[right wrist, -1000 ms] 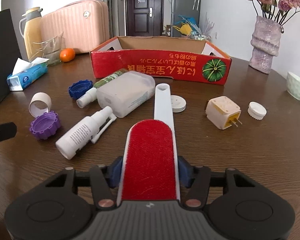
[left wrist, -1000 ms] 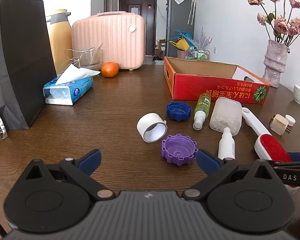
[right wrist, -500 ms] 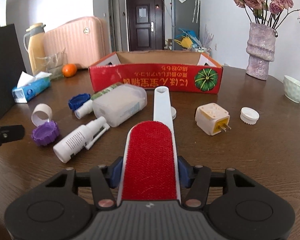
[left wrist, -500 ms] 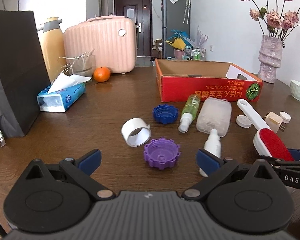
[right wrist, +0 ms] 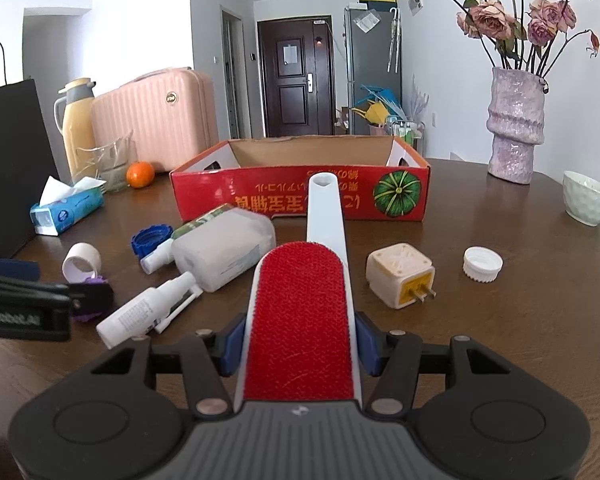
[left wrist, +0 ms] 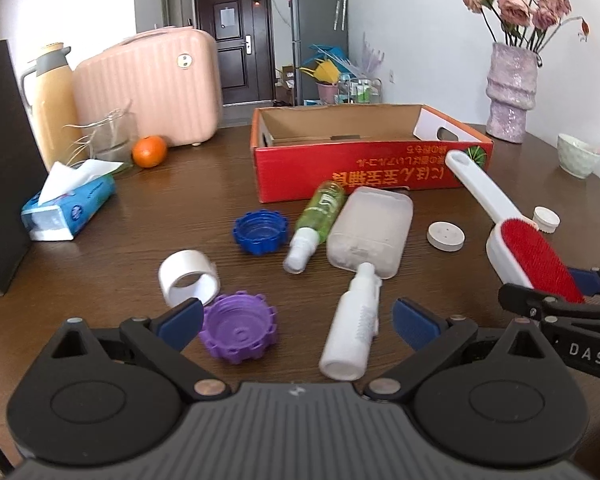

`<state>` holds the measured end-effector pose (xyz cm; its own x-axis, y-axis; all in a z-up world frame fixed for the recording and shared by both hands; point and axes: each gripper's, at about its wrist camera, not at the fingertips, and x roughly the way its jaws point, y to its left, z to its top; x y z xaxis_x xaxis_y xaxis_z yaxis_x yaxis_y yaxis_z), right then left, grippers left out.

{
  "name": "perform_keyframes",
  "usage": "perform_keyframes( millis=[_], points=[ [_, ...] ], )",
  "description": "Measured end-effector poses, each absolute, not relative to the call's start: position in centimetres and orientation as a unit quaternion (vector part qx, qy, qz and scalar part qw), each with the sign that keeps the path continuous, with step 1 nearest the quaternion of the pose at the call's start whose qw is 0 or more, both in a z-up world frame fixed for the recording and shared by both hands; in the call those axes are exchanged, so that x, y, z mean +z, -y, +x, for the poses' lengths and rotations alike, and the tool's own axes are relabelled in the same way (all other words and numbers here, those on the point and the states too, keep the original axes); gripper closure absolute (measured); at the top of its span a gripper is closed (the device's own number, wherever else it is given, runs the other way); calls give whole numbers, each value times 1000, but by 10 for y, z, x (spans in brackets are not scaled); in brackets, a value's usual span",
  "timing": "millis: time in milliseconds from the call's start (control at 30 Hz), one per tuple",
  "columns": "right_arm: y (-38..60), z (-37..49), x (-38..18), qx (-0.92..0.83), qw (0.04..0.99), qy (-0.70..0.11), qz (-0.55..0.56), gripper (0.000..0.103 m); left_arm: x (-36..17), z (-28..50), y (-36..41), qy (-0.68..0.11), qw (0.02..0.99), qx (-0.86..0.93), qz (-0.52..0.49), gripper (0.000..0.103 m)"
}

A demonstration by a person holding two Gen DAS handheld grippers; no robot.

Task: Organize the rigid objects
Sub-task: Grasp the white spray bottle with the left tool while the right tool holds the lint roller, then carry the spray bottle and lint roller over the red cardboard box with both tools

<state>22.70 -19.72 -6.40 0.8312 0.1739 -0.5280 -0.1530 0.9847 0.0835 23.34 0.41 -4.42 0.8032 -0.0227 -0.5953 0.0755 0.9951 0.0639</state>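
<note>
Both tongs show in the left wrist view. Left gripper [left wrist: 296, 318] stands wide open above the table [left wrist: 140, 216], its blue pads flanking a purple cap [left wrist: 239, 332] and a white spray bottle [left wrist: 352, 334] that lie flat on the wood. Just beyond sit a tape ring [left wrist: 188, 282], a blue cap [left wrist: 260, 232], a green spray bottle [left wrist: 318, 222] and a frosted bottle [left wrist: 370, 230] on its side. A white disc [left wrist: 446, 236] lies between the frosted bottle and the lint brush [left wrist: 520, 240], which the right gripper [left wrist: 556, 300] clamps at its red end, the handle reaching toward the red box [left wrist: 364, 172]. The box is open and stands further back.

From the right wrist view, the right gripper [right wrist: 300, 344] is closed on the lint brush [right wrist: 304, 312], pads pressing both sides of the red pad, white handle pointing at the box [right wrist: 300, 196]. A plug adapter [right wrist: 400, 274] and a white cap [right wrist: 483, 264] lie to the right. The left gripper [right wrist: 40, 300] enters at the left edge, near the white spray bottle [right wrist: 148, 308].
</note>
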Motion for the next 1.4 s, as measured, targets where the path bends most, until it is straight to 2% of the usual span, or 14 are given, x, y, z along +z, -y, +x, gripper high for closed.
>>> perform_keyframes(
  millis=[67,200,300,433,533,633,800,833,900,1400],
  points=[
    [201,231,-63,87,958,-273,13,48,-47,240,2,-313,948,-32,47,4],
    [207,239,-61,87,961,-264,3,48,-55,254,14,-327,943,-39,54,21],
    [209,245,-62,90,961,-262,4,48,-60,261,18,-331,941,-41,53,23],
    [209,249,-66,103,961,-257,6,48,-67,268,22,-343,936,-50,55,41],
    [209,249,-68,106,961,-257,8,48,-72,270,23,-350,934,-52,57,50],
    [209,249,-69,105,961,-255,13,48,-74,271,21,-357,931,-57,51,55],
    [209,249,-70,104,961,-254,16,48,-78,270,23,-364,927,-65,54,58],
    [209,249,-70,103,962,-254,16,48,-78,270,22,-365,927,-68,52,65],
    [209,249,-70,102,962,-253,16,48,-77,269,22,-365,927,-76,49,72],
    [210,245,-65,102,964,-244,11,48,-62,260,25,-339,937,-71,45,75]
  ],
)
